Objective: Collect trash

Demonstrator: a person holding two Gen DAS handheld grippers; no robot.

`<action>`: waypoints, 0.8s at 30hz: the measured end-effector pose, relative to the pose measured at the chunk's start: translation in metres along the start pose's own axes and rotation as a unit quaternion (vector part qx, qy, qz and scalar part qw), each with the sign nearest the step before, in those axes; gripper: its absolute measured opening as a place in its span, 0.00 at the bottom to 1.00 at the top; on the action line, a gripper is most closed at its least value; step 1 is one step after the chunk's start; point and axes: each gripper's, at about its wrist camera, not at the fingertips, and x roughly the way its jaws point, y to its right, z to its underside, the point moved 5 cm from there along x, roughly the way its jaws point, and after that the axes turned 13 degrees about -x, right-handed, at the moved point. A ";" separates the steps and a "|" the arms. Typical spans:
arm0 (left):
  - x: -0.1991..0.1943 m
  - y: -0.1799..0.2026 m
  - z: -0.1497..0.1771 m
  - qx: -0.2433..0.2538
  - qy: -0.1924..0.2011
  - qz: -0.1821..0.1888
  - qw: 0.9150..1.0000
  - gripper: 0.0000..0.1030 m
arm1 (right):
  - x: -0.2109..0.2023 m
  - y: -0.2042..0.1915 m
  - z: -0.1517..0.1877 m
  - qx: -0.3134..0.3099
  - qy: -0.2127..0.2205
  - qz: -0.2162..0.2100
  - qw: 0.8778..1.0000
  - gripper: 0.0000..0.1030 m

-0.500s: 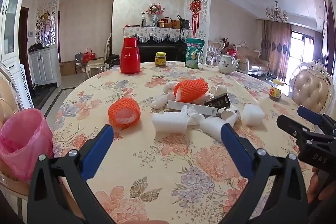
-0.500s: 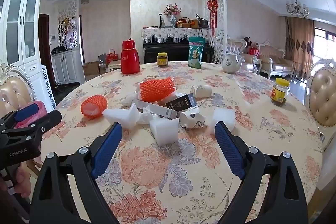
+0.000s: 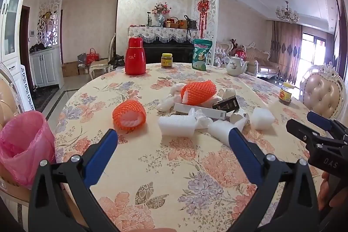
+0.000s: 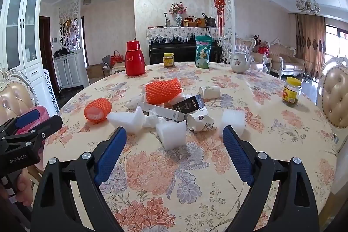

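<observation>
1. So, this looks like the very start of the pickup: nothing is in either claw yet. The left gripper [image 3: 173,140] has its jaws spread wide with only tablecloth between them, and the right gripper [image 4: 174,145] is the same, wide open and empty, hovering over the near edge of the table [image 4: 282,145].

2. Where the trash is: all heaped loosely around the middle of the table, ahead of both claws. The pink-lined bin [image 3: 24,145] sits off the table's left edge, just beside the left gripper, so I'd guess that's where it all goes.

3. Next move, my guess: the nearest orange net sleeve [image 3: 129,115] sits a bit apart from the heap on the left, an easy first grab for the left claw. The right one has a white foam block [image 4: 173,134] almost straight ahead. Foam is light and squashy, so close gently or it'll pop out.

4. Counting the trash:
   - orange net sleeves: 2, the other [image 4: 163,90] sitting on top of the heap
   - white foam pieces: roughly 4, though some overlap
   - paper cups: 2, one crushed cup [image 4: 200,121] and one lying on its side [image 4: 209,91]
   - boxes: 2, a long white box [image 4: 161,111] and a small black box [image 4: 188,103]
   - some crumpled white wrap I can't count

5. Probably not trash: 1 red flask [image 4: 134,60], 2 jars, 1 green snack bag [image 4: 202,51], 1 teapot [image 4: 240,62].
</observation>
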 end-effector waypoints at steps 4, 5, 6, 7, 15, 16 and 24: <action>-0.002 0.000 -0.001 0.003 -0.002 -0.001 1.000 0.96 | 0.004 -0.001 0.003 0.001 0.000 0.000 1.000 0.82; -0.002 0.000 0.000 0.003 -0.002 -0.001 1.000 0.96 | 0.003 0.000 0.003 0.001 0.000 0.000 1.000 0.82; -0.002 0.000 0.000 0.005 -0.002 -0.002 1.000 0.96 | 0.004 0.000 0.003 0.002 0.000 0.000 1.000 0.82; -0.002 0.000 0.000 0.005 -0.002 -0.002 1.000 0.96 | 0.003 0.001 0.002 0.002 -0.001 -0.001 1.000 0.82; -0.002 0.004 -0.001 0.009 0.002 -0.004 1.000 0.96 | 0.006 -0.001 0.004 0.003 0.000 -0.002 1.000 0.82; -0.002 0.004 -0.001 0.010 0.002 -0.004 1.000 0.96 | 0.006 -0.002 0.003 0.003 0.001 -0.002 1.000 0.82; -0.005 0.003 0.000 0.012 0.009 -0.003 1.000 0.96 | 0.002 0.000 0.003 0.006 0.005 -0.004 1.000 0.82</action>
